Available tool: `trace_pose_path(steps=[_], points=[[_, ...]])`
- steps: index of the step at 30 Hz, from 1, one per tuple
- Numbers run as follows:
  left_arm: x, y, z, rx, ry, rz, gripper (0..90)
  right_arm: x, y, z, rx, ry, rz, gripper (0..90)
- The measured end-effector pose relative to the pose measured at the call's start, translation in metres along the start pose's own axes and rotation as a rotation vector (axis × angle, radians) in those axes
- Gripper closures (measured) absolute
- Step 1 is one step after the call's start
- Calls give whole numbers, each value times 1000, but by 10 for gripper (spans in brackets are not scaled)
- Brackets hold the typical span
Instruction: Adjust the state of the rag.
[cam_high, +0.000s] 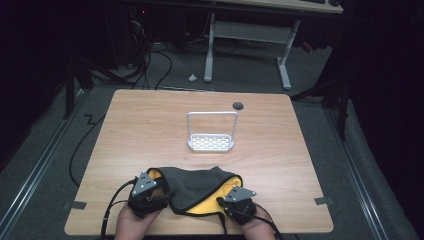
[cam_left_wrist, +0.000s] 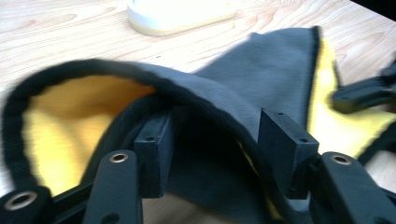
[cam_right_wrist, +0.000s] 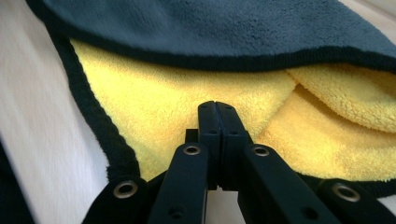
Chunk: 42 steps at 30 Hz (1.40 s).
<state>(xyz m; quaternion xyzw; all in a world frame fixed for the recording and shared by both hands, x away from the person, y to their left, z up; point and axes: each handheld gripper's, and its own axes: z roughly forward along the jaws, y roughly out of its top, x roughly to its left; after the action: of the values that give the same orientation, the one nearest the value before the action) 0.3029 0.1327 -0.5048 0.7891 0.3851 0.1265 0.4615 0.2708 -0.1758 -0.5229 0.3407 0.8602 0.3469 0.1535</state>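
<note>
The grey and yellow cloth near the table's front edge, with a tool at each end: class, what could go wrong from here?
1. The right tool is shut with no visible fold of the cloth between its jaws, so a lift may leave that end behind.
2. The left tool stands open around a fold; lifting before it closes would likely drop it.
3. The cloth lies near the table's front edge and could slide off.

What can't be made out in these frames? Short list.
- Right gripper, right gripper view: jaws are shut, but whether any cloth is pinched is hidden by the jaws themselves.
- Left gripper, left gripper view: cloth drapes over the open jaws, hiding the table under them.
- Rack, left gripper view: cut off by the top edge and overexposed.
- Hands, high view: cut off by the bottom edge.
</note>
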Motion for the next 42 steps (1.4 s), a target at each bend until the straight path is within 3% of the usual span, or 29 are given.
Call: trace_pose_path(steps=[2, 7, 10, 14, 17, 20, 22, 25, 28, 29, 30, 31, 33, 35, 36, 37, 38, 40, 42], points=[[1, 0, 5, 0, 4, -4, 498, -5, -10, -10, 1, -17, 10, 900], [1, -1, 22, 37, -39, -9, 660, -18, -29, -27, -13, -22, 60, 900], [-4, 0, 28, 37, -108, -29, 828, -21, -32, -29, -14, -24, 60, 900], [-12, 9, 16, 7, -143, -16, 870, -22, -32, -29, -19, -25, 72, 900], [-8, 25, -4, -78, -169, -56, 871, -20, -32, -29, -14, -33, 66, 900], [4, 40, -13, -132, -136, -85, 872, -19, -31, -30, -15, -36, 53, 900], [16, 48, -7, -123, -106, -103, 873, -19, -31, -30, -14, -34, 54, 900], [38, 54, 13, -63, -39, -141, 873, -20, -32, -31, -15, -28, 58, 900], [59, 50, 35, 19, 36, -182, 873, -20, -32, -31, -16, -25, 55, 900], [59, 50, 35, 19, 36, -182, 872, -20, -32, -31, -16, -25, 55, 900], [72, 43, 47, 68, 79, -223, 868, -20, -33, -31, -14, -22, 57, 900], [77, 39, 51, 94, 87, -245, 862, -20, -33, -31, -15, -21, 60, 900], [81, 34, 50, 91, 102, -271, 787, -20, -33, -32, -20, -17, 60, 875], [81, 31, 37, 42, 101, -291, 696, -22, -32, -37, -57, -36, 75, 862], [81, 31, 37, 42, 101, -291, 652, -23, -31, -41, -79, -52, 91, 854], [77, 30, 27, 18, 110, -278, 652, -23, -31, -41, -79, -52, 91, 854], [65, 28, 12, -22, 107, -233, 609, -30, -31, -47, -105, -118, 112, 852], [45, 23, 2, -17, 54, -182, 614, -36, -31, -45, -80, -165, 122, 852], [27, 13, 3, 29, -2, -149, 620, -42, -33, -37, -37, -166, 130, 863]])
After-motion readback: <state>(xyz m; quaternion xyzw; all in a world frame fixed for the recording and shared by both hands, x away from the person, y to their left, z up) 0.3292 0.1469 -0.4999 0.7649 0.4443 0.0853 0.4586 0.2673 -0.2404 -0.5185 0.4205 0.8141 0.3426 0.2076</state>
